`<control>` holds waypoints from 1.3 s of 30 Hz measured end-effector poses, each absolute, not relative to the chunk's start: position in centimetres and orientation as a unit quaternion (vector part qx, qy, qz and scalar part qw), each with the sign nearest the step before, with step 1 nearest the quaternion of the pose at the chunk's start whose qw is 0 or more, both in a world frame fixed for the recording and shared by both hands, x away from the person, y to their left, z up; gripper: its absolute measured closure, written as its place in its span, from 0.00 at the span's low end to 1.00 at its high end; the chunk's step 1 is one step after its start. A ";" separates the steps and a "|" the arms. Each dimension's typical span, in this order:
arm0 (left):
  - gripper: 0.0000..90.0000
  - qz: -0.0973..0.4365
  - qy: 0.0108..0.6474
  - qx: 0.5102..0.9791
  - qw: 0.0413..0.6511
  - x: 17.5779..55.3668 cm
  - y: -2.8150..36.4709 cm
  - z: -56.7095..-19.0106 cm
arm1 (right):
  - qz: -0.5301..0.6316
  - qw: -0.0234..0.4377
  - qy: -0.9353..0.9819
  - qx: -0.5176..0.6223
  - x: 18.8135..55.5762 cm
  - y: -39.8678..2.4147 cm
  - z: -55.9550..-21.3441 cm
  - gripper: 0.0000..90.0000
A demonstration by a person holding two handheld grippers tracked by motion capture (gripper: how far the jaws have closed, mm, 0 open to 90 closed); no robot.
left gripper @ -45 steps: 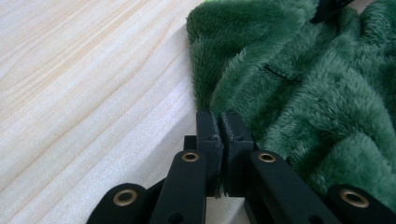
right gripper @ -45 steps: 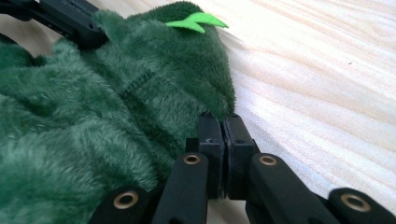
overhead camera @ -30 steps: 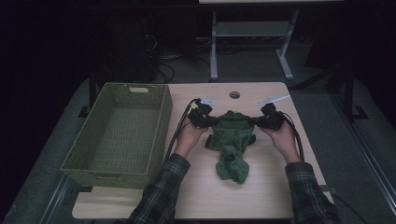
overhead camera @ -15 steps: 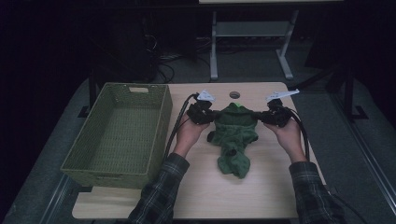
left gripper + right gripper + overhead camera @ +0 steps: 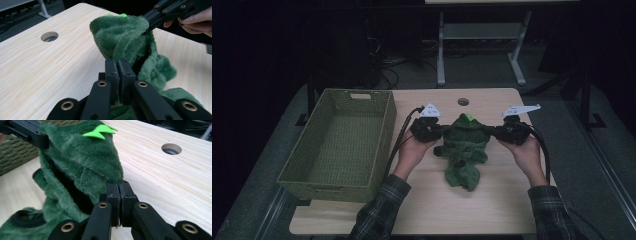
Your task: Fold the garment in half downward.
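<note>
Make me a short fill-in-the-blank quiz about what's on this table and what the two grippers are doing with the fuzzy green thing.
1. Both the left gripper and the right gripper are shut on the fuzzy ____ garment.
2. The woven basket sits on the person's ____ side of the table.
3. The round hole in the table lies ____ the garment, away from the person.

Missing words: green; left; beyond

Left claw [image 5: 438,131] clamped tight; right claw [image 5: 498,131] likewise, facing it.
</note>
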State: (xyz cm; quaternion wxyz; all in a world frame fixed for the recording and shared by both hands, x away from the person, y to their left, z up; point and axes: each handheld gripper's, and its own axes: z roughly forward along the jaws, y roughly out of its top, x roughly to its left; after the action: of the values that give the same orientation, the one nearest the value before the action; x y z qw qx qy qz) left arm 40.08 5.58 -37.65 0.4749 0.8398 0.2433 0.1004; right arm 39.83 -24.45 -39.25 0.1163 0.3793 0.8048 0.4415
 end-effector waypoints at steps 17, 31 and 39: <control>0.97 0.095 0.208 0.852 0.472 35.7 6.7 -38.4 | 0.467 0.109 0.810 0.339 34.5 -24.3 -39.4 0.98; 0.97 0.075 0.186 0.866 0.457 32.5 7.9 -41.2 | 0.457 0.092 0.831 0.304 29.9 -23.4 -40.9 0.97; 0.97 0.058 0.173 0.883 0.433 31.1 8.0 -43.1 | 0.450 0.071 0.838 0.300 28.1 -22.9 -42.4 0.97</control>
State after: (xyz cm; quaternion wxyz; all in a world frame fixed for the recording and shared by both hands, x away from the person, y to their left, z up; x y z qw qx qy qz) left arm 31.07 8.04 -43.06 0.4325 0.8831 0.1726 0.0576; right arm 28.08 -22.91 -42.45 0.0713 0.3004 0.8378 0.4504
